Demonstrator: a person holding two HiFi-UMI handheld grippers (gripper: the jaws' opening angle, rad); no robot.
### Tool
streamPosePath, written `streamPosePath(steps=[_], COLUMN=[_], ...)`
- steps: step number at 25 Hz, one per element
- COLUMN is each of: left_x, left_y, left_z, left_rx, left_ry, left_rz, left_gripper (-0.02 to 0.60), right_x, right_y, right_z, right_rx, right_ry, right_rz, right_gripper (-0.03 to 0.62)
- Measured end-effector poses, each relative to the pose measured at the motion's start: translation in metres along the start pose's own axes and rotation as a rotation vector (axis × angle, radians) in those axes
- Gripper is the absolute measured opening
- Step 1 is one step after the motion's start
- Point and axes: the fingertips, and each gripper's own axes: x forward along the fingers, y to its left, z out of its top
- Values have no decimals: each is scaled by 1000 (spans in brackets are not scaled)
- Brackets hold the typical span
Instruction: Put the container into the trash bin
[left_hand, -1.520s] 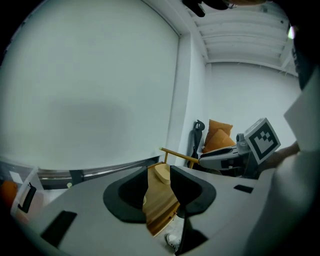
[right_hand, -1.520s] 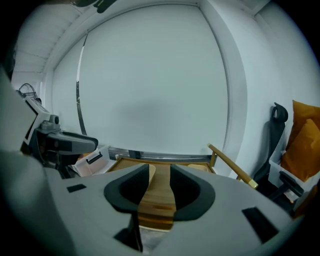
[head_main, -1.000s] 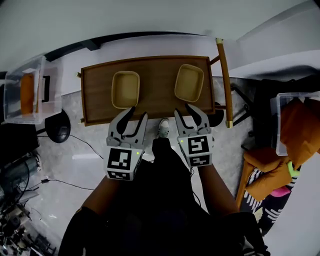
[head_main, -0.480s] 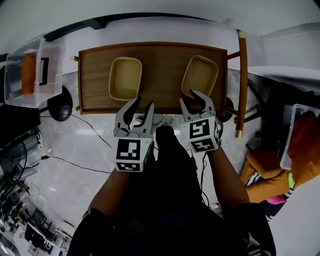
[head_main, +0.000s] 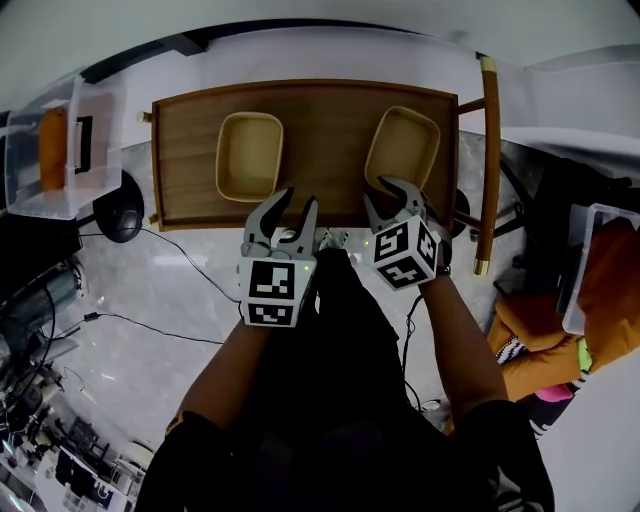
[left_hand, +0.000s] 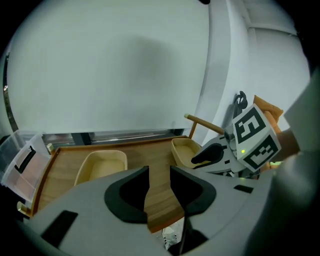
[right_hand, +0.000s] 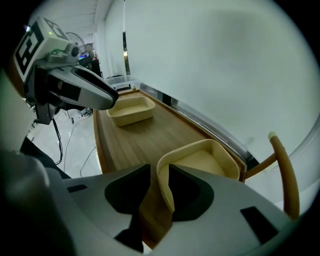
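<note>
Two beige containers stand on a wooden table (head_main: 315, 120): the left one (head_main: 249, 155) and the right one (head_main: 402, 148). My left gripper (head_main: 300, 200) hangs open over the table's near edge, between the two containers, with only bare wood (left_hand: 159, 195) showing between its jaws. My right gripper (head_main: 393, 198) is at the near end of the right container (right_hand: 200, 162). Its jaws are closing and straddle the container's near rim, which the pads do not grip. The left container (right_hand: 131, 110) and the left gripper (right_hand: 75, 85) show further off in the right gripper view.
A clear plastic bin (head_main: 60, 150) with orange contents stands on the floor left of the table. A wooden chair rail (head_main: 487, 160) runs along the table's right end. Another bin with orange cloth (head_main: 600, 270) is at far right. Cables lie on the floor at left.
Both grippers have come down toward the table's near edge. The right one has rolled and now has the right container's rim between its jaws.
</note>
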Motion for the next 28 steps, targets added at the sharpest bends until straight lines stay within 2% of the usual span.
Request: streamPosePath(steps=[8,16,23,28], left_x=[13,12,-20,-50], left_y=[-9,-12,-12,-20], left_z=[-12,-10,-7,-9], left_rx=[15,33,58,94], left_ry=[35,31,3,-30], left_rz=[-32,-42,-48,-88], left_gripper=[130,130,130,129], right_x=[13,14,-23,-68], right_y=[-2,2,13,35], right_z=[-12,-13,10,26], right_rx=[-25,-129,-98,-66], right_ry=[47,76,27,-21], right_rz=[10,-4,-62,-119], right_gripper=[94,38,35,34])
